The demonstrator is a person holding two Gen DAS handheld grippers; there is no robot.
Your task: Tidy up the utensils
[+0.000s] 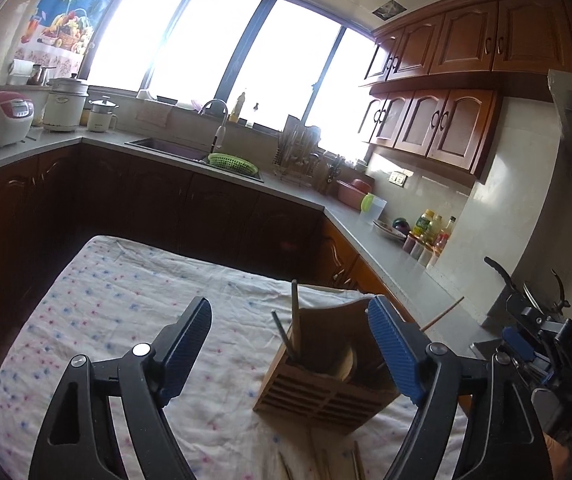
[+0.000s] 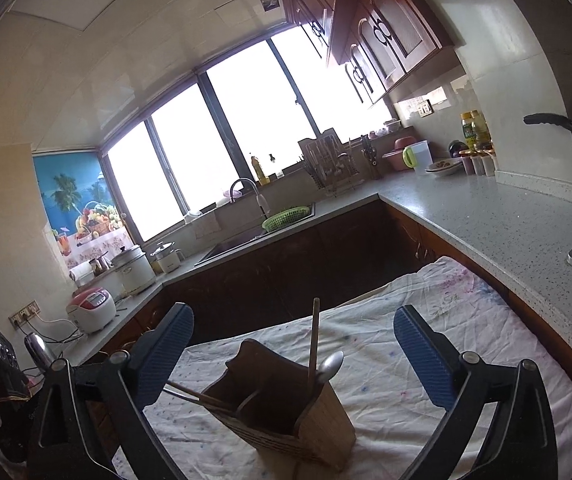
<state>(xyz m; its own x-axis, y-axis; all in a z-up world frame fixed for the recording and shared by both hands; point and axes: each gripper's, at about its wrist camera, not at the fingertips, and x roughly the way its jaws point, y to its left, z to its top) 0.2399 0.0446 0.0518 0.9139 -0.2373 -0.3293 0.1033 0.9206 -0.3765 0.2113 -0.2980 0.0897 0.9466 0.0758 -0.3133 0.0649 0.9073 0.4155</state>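
1. Starting at the left, the left gripper (image 1: 290,338) hangs above a cloth-covered table (image 1: 106,300), its jaws spread wide and holding nothing.
2. Toward the right of that view, the wooden utensil holder (image 1: 326,392) stands on the cloth, low between the fingers and closer to the right one.
3. Sticking up from the holder, a wooden chopstick (image 1: 295,316) stands nearly upright; another leans out to the right.
4. Farther right, the right gripper (image 2: 294,338) is also spread and empty, with the holder directly below its gap, so this hand seems better lined up.
5. Beside the tall stick in that view sits a metal spoon (image 2: 332,364).
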